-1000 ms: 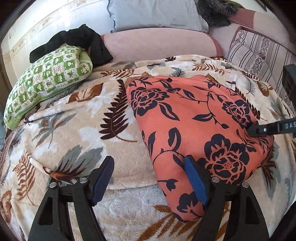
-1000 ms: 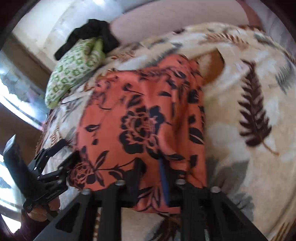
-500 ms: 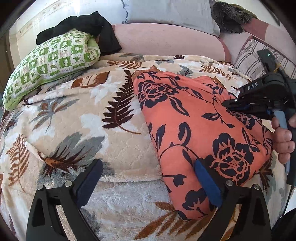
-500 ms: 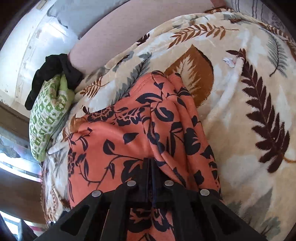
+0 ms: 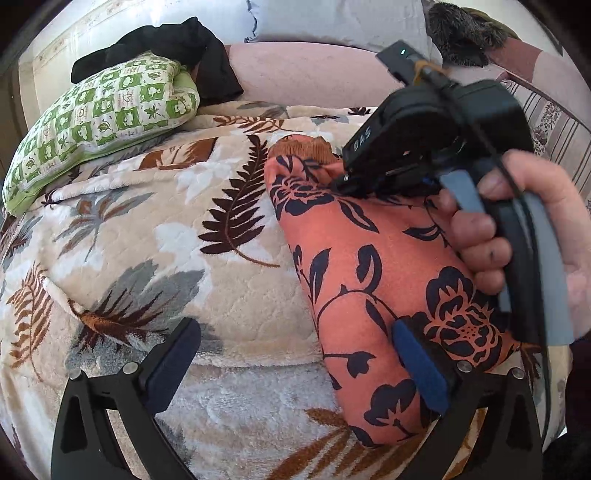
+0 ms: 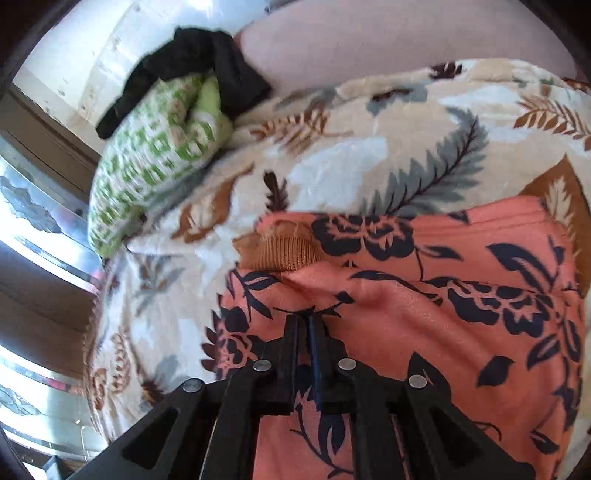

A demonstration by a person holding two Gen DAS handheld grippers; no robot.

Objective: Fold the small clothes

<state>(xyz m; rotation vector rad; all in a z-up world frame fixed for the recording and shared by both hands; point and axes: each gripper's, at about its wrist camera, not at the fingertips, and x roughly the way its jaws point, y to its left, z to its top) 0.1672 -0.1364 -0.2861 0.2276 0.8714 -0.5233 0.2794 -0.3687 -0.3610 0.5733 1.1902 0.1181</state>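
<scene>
Nearest my left camera, my left hand-held gripper [image 5: 295, 363] stands with its jaws spread wide, having just been opening; its right blue pad lies against the orange floral garment [image 5: 369, 266] and the left pad hangs over the leaf-print blanket [image 5: 155, 229], with nothing pinched between them. The garment lies folded on the bed, on the blanket's right part in this view, its ribbed brown collar showing at the far end. Past it, my right hand [image 5: 532, 236] grips the handle of the right hand-held gripper [image 6: 303, 325], which in its own view has its jaws pressed together on a fold of the orange cloth just short of the collar. Further off to the left, a green-and-white patterned pillow [image 5: 96, 122] rests at the blanket's edge, with a black garment [image 5: 166, 40] draped over its far side. Behind those lie a pale pink bolster [image 5: 306, 77] and a light blue pillow [image 5: 332, 18].
</scene>
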